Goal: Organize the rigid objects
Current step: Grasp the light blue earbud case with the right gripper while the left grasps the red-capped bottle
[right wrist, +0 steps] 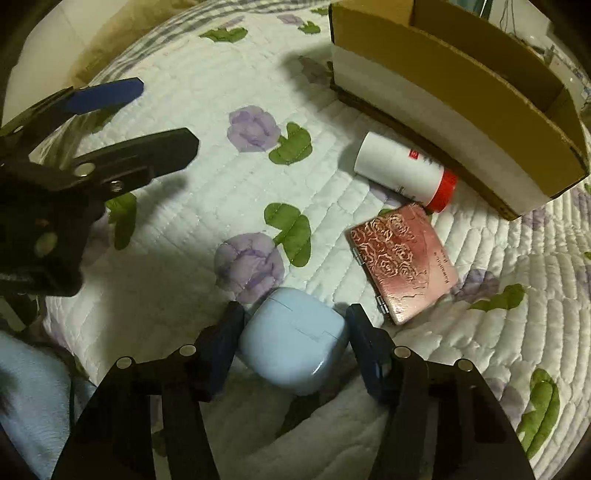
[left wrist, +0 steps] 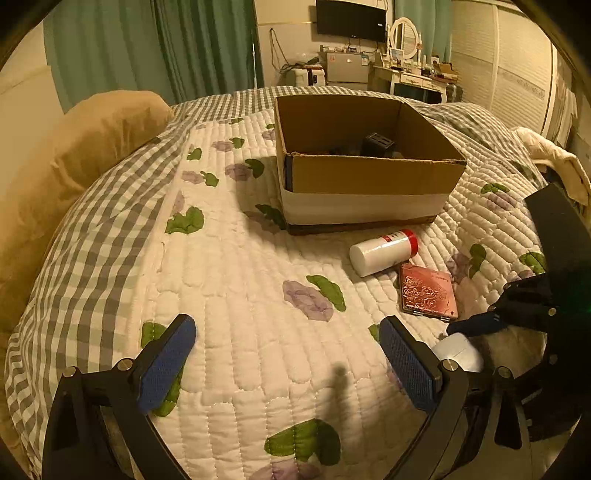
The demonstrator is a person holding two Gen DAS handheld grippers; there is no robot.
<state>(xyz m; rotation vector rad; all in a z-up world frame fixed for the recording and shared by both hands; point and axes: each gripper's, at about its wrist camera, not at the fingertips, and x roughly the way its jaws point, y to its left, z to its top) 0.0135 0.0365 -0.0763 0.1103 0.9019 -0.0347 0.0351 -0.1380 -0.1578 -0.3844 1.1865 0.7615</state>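
Observation:
An open cardboard box (left wrist: 369, 173) stands on the quilted bed, with a dark object (left wrist: 376, 144) inside; it also shows in the right wrist view (right wrist: 461, 96). In front of it lie a white bottle with a red cap (left wrist: 384, 252) (right wrist: 402, 171) and a pink embossed case (left wrist: 428, 293) (right wrist: 402, 258). My right gripper (right wrist: 293, 317) is shut on a light blue earbud case (right wrist: 295, 343), low over the quilt; the case also shows in the left wrist view (left wrist: 458, 350). My left gripper (left wrist: 288, 354) is open and empty above the quilt, to the left of the right gripper.
A tan pillow (left wrist: 74, 177) lies at the left of the bed. A cream cloth (left wrist: 554, 162) lies at the right edge. Beyond the bed stand a dresser with a round mirror (left wrist: 404, 40), a wall screen (left wrist: 351, 18) and green curtains (left wrist: 147, 48).

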